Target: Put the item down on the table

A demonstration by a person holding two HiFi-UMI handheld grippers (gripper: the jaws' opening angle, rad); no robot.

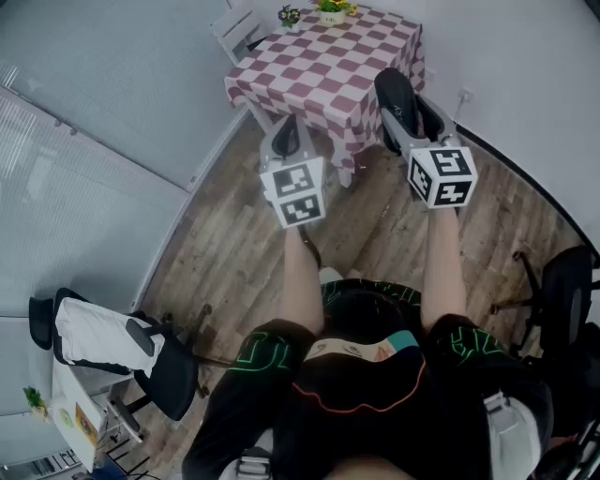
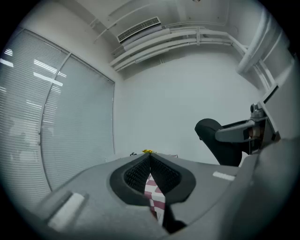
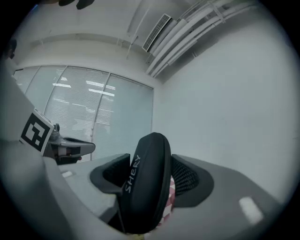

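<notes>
Nearest is the person's black shirt with green line trim (image 1: 375, 375), both bare forearms reaching forward over the brown wood-plank floor (image 1: 225, 253). At the floor's near left corner stands a black office chair draped with a white garment (image 1: 108, 342), and a second black chair (image 1: 570, 286) stands at the right edge. The left gripper (image 2: 150, 155) has its ribbed black pads pressed together with nothing between them; only a sliver of checked cloth shows below where they meet. The right gripper (image 3: 151, 159) stands wide, its jaws clamped on the flanks of a black oval zip case (image 1: 395, 92) printed with white letters, held on edge and tilted slightly. In the head view the case is carried in the air and appears against the near right corner of the square table under a maroon-and-white checked cloth (image 1: 319, 70); it isn't resting on that cloth. Along the table's far edge sit two small potted plants, one with dark flowers (image 1: 289, 15) and one with yellow flowers (image 1: 333, 8). A white chair (image 1: 237, 30) stands just beside the far left corner.
</notes>
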